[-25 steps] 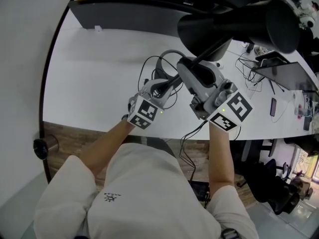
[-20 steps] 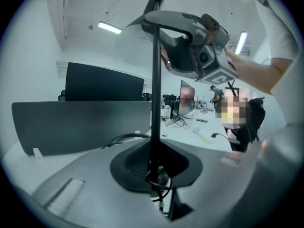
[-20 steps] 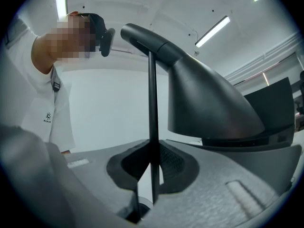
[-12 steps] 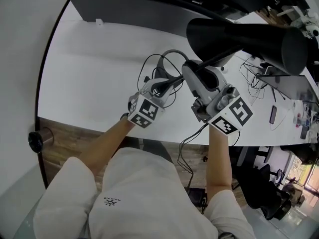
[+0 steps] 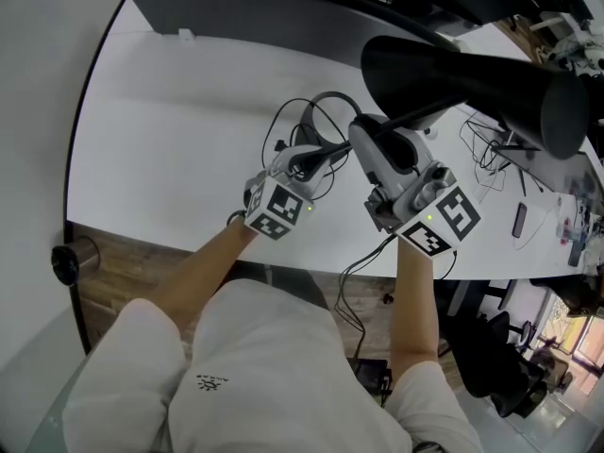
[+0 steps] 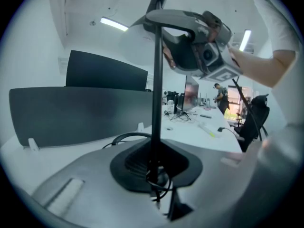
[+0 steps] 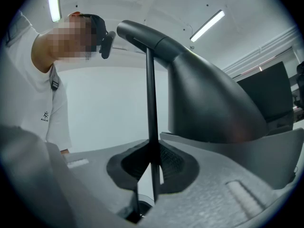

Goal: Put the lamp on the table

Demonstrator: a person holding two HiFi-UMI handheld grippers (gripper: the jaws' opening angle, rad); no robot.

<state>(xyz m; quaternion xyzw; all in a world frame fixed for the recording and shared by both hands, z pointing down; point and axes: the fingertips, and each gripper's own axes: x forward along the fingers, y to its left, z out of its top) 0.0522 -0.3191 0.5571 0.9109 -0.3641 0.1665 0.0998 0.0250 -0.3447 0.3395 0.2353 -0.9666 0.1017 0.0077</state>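
Observation:
The lamp is black, with a big cone shade (image 5: 472, 74) and a thin pole (image 5: 425, 111), held over the white table (image 5: 170, 140). My left gripper (image 5: 307, 159) is shut on the lower pole (image 6: 156, 103), where a black cord (image 6: 159, 182) tangles. My right gripper (image 5: 376, 144) is shut on the pole higher up, and it shows near the top of the left gripper view as the right gripper (image 6: 199, 46). In the right gripper view the pole (image 7: 151, 118) rises from the closed jaws beside the shade (image 7: 209, 99). The lamp's base is hidden.
Black cable loops (image 5: 302, 121) lie on the table under the grippers. A dark divider panel (image 5: 245, 8) runs along the far edge. More cables and a phone (image 5: 518, 199) lie at the right. An office chair (image 5: 510, 366) stands on the floor below.
In the head view the lamp shade and both grippers have drifted slightly right. Both grips on the pole are unchanged.

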